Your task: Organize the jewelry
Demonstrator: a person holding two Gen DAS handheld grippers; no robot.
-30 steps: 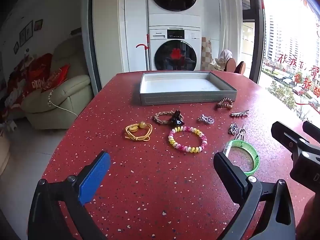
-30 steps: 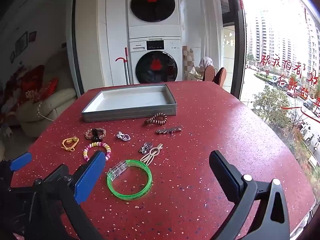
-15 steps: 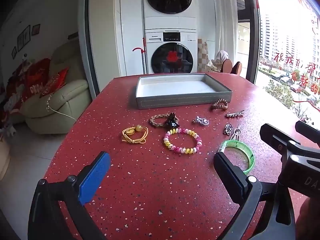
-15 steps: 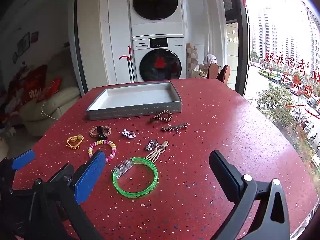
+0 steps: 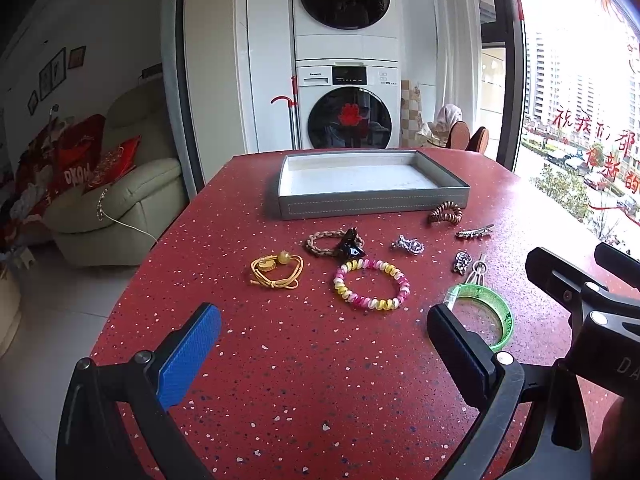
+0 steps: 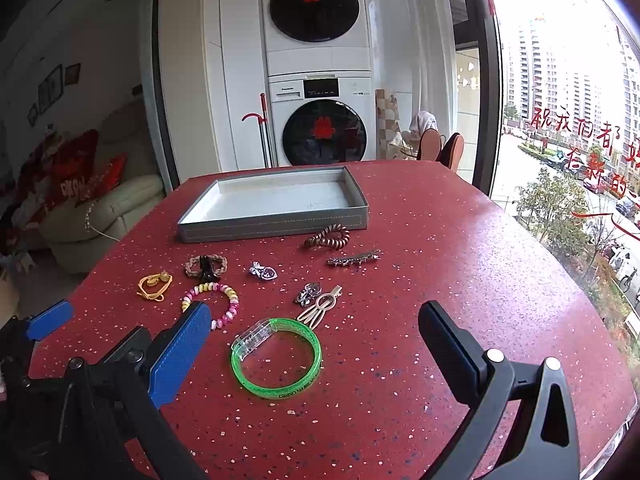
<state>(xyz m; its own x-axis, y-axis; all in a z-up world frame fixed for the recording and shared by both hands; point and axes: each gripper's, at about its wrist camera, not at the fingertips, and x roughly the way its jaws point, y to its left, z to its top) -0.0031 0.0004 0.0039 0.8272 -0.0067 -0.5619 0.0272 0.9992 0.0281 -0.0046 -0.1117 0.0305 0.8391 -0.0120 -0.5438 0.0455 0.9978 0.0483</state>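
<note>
Jewelry lies loose on the red table (image 6: 460, 240), nothing yet in the grey tray (image 6: 276, 224). My right gripper (image 6: 316, 344) is spread wide and empty, the green bangle (image 6: 276, 360) just ahead between its fingers; my left gripper (image 5: 324, 344), also spread, faces the beaded bracelet (image 5: 372, 284). I worry the slick bangle could squirt sideways, or the claws collide.

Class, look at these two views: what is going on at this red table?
A person holds a claw in each hand over the table; the left claw and right claw are both open and empty. The tray has nothing in it. The jewelry, such as the green bangle and the bead bracelet, lies loose on the table. No sorting shows yet.
</note>
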